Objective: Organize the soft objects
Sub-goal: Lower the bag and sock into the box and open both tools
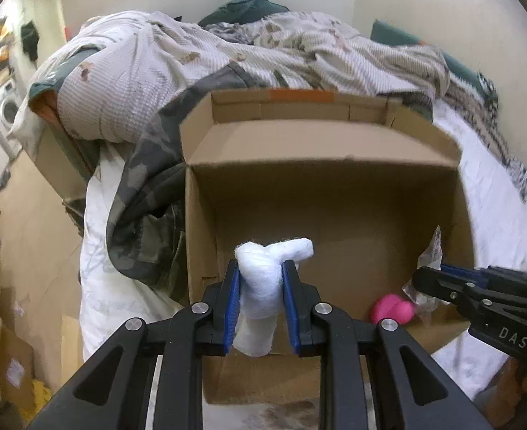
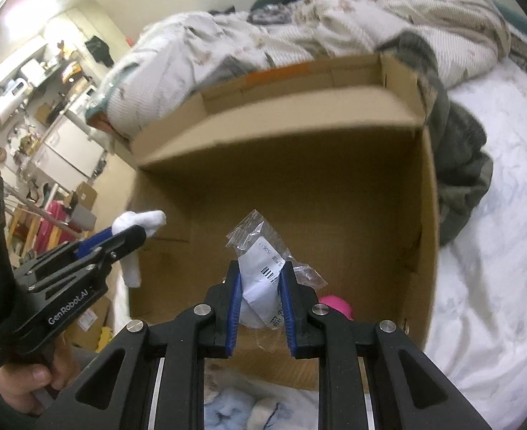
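On the left, the left tongs (image 1: 260, 288) are clamped on a white fluffy roll (image 1: 263, 279), held above the open cardboard box (image 1: 320, 193) that stands on the bed (image 1: 496, 222). The roll looks very light and soft, so I think a grip around its middle is enough. On the right, the right tongs (image 2: 259, 290) are closed on a clear plastic packet (image 2: 263, 279), also over the box. It is probably slippery and crinkly. A pink soft object (image 1: 392, 309) lies inside the box already.
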`<state>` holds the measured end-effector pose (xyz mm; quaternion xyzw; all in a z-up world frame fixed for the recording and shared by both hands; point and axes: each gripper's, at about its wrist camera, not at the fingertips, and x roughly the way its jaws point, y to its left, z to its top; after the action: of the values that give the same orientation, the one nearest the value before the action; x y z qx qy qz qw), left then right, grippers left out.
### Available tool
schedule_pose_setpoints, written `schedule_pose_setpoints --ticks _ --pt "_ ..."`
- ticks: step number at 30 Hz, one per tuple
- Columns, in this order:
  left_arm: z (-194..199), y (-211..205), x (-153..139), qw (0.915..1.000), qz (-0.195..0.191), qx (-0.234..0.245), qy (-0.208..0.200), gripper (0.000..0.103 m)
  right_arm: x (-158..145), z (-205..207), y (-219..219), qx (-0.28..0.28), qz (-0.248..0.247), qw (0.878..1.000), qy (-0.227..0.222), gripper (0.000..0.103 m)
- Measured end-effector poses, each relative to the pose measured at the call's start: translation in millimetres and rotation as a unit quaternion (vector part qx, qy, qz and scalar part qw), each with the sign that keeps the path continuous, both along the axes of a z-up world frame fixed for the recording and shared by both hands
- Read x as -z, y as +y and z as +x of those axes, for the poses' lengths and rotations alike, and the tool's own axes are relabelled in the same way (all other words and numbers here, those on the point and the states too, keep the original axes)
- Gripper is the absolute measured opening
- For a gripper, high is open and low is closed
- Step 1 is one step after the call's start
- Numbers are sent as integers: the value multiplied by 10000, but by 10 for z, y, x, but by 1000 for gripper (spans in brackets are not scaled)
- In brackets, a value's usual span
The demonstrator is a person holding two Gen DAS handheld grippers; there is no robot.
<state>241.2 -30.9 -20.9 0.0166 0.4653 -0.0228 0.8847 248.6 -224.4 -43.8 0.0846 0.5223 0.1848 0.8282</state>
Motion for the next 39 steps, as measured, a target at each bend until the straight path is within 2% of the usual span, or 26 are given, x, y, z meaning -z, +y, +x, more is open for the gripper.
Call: schedule_pose_setpoints --ticks 2,5,9,12,21,23,24,28,33,35,36,37,39 --pt "40 -29 80 9999 106 85 34 21 120 18 24 -19 -151 9998 136 22" --pt "78 -6 195 9997 -53 31 230 21 214 1 43 -52 -400 9990 194 22" --pt "124 7 385 9975 -325 -93 627 21 266 9 19 6 -366 9989 285 22" --pt "111 -24 447 9969 -234 -104 740 21 282 39 25 45 -350 9989 310 22" --pt "86 4 522 9940 -397 -209 994 22 358 93 22 111 -287 9982 508 22" --pt "99 -12 537 9930 -408 -167 1091 34 370 106 29 122 -359 9980 512 22" --pt "95 -25 546 9929 -406 -147 1109 37 375 107 38 112 -418 9978 503 22" --pt "85 -83 528 9942 -307 -67 1033 62 370 127 70 119 -440 9978 492 22" --pt "72 -88 536 9939 -311 -79 1056 63 351 110 47 172 -299 9984 447 23" --pt "79 -81 528 9937 -330 -109 1061 63 343 109 24 203 -193 9986 449 28" --pt "78 -78 524 9938 -341 -115 1051 63 332 110 15 229 -152 9987 440 36" --pt "83 -75 519 9939 -345 -121 1044 63 313 109 2 267 -105 9988 401 58" --pt "85 -75 515 9940 -341 -118 1033 63 253 90 -36 365 33 9990 244 77"
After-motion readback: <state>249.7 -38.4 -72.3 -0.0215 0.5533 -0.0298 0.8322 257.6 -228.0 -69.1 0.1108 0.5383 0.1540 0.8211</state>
